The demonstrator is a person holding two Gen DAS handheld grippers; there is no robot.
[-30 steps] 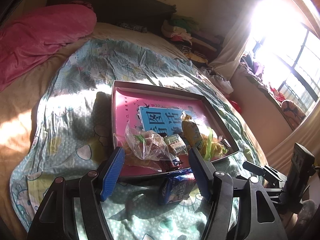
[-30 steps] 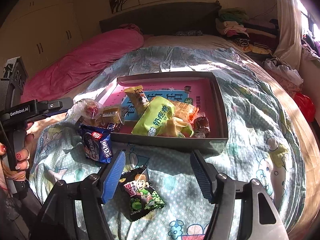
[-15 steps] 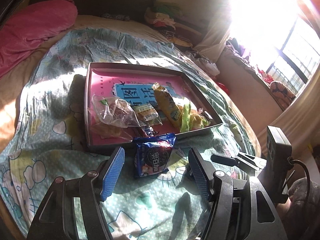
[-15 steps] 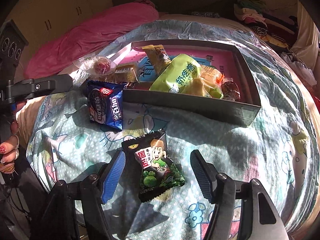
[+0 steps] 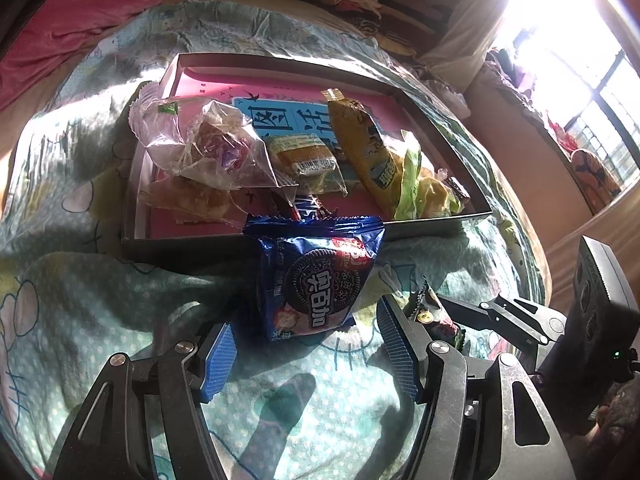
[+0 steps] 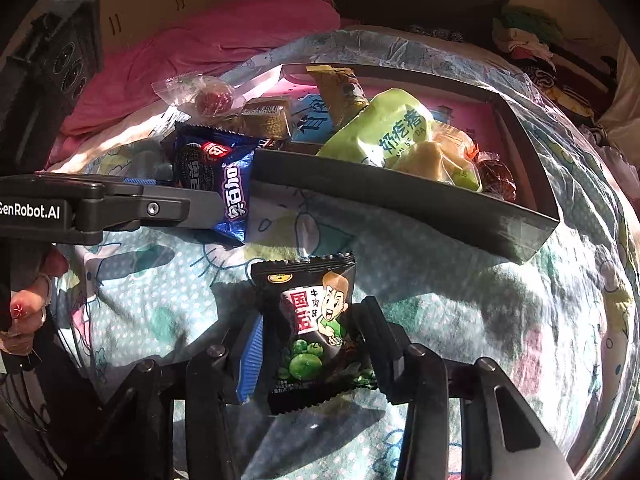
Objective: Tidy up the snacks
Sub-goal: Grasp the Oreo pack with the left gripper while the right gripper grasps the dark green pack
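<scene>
A black foil snack packet with a cartoon boy [image 6: 316, 328] is being pinched between the blue-padded fingers of the right gripper [image 6: 312, 344] above the patterned teal bedspread [image 6: 460, 320]. The left gripper [image 5: 308, 344] is being held spread wide around a blue foil cookie packet [image 5: 316, 276], which is lying against the near wall of the shallow dark cardboard box [image 5: 440, 228] already being filled with snacks

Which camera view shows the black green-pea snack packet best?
The right wrist view: the black snack packet faces the camera, its whole printed front visible, between the fingers of the right gripper, which have closed on it. In the left wrist view only a corner shows, behind a finger of the left gripper.
</scene>
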